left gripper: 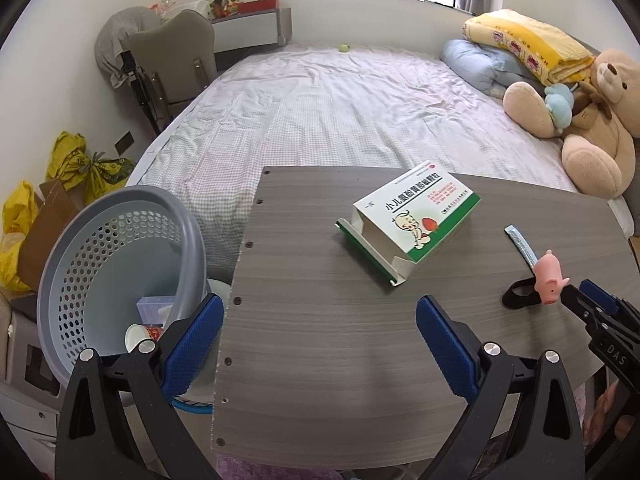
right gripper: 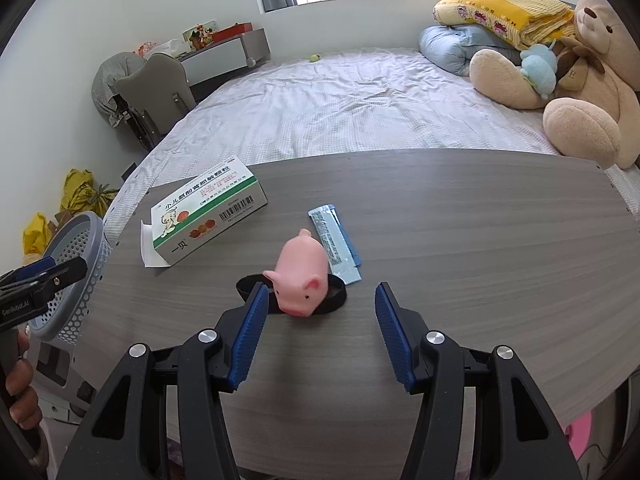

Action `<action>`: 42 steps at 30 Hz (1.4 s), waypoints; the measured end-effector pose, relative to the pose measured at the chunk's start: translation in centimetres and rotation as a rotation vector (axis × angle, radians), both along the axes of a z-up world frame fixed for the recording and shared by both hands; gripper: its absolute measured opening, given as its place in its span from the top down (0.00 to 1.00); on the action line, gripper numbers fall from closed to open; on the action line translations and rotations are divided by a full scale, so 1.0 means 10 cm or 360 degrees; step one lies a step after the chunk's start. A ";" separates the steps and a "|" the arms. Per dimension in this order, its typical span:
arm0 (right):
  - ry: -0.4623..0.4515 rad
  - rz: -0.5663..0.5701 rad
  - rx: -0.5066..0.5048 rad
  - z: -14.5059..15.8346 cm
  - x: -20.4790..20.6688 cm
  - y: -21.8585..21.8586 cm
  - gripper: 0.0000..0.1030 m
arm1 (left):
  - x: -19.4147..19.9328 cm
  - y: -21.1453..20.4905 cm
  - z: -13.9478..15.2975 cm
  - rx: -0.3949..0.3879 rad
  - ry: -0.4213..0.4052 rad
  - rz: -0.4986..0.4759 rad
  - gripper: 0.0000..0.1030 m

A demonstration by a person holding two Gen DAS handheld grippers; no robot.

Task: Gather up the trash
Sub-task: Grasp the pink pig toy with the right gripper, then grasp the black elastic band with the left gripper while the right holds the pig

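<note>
An opened white and green medicine box (left gripper: 416,216) lies on the grey wooden table (left gripper: 320,340), also in the right wrist view (right gripper: 208,210). A blue sachet (right gripper: 335,244) lies beside a pink toy pig (right gripper: 302,280) that sits on a black band (right gripper: 336,298); both show in the left wrist view, the sachet (left gripper: 520,242) and the pig (left gripper: 550,280). My left gripper (left gripper: 320,344) is open and empty over the table's left part. My right gripper (right gripper: 320,332) is open and empty just in front of the pig. A grey perforated bin (left gripper: 116,272) stands left of the table.
The bin holds a paper cup (left gripper: 136,338) and a small box (left gripper: 154,308). Behind the table is a bed (left gripper: 340,112) with a teddy bear (left gripper: 592,120) and folded bedding (left gripper: 528,44). Yellow bags (left gripper: 80,164) and a chair (left gripper: 176,56) stand at the left.
</note>
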State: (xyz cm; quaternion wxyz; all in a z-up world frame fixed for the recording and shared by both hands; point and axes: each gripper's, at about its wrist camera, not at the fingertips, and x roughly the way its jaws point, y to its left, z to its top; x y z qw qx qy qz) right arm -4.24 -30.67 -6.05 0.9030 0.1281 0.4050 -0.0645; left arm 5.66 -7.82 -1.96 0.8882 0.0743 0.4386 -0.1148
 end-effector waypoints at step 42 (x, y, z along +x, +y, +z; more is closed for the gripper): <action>-0.0103 -0.0150 0.0116 0.13 -0.69 -0.66 0.68 | -0.25 -1.51 -0.48 -0.0068 0.0197 -0.0586 0.08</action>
